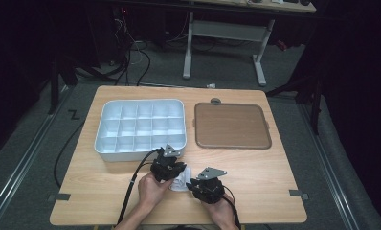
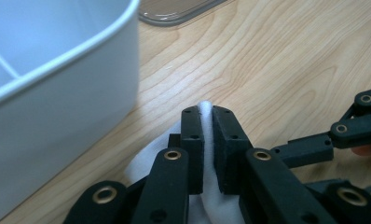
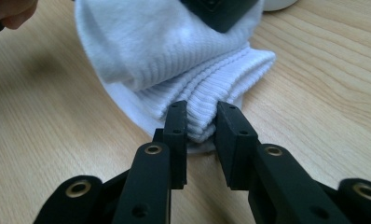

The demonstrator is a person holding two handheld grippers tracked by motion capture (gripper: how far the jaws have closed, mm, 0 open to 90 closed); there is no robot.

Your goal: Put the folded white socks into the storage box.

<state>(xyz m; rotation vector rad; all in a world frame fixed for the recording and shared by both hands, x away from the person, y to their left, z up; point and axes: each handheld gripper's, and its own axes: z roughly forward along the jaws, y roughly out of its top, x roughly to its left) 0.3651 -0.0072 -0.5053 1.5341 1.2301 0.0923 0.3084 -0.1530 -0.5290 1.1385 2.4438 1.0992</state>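
Pinching white sock (image 3: 174, 56) from both ends, left gripper (image 2: 208, 140) and right gripper (image 3: 201, 135) fingers clamped (sock mostly hidden overhead).

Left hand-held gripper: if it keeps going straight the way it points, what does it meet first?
The left hand-held gripper is already shut on the white sock. Beyond that fold lies bare wooden table, then probably the brown tray's rim, with the white compartment box just to the side. Depth is unclear.

Sock (image 1: 182, 183) in high view: mostly covered by left gripper (image 1: 168, 168) and right gripper (image 1: 204, 187); shape not readable. Left gripper view: white bin (image 2: 58, 93) cut off at left and top edges; tray (image 2: 174, 11) cropped by top edge. Right gripper view: sock's top edge cropped, part hidden by a dark gripper part.
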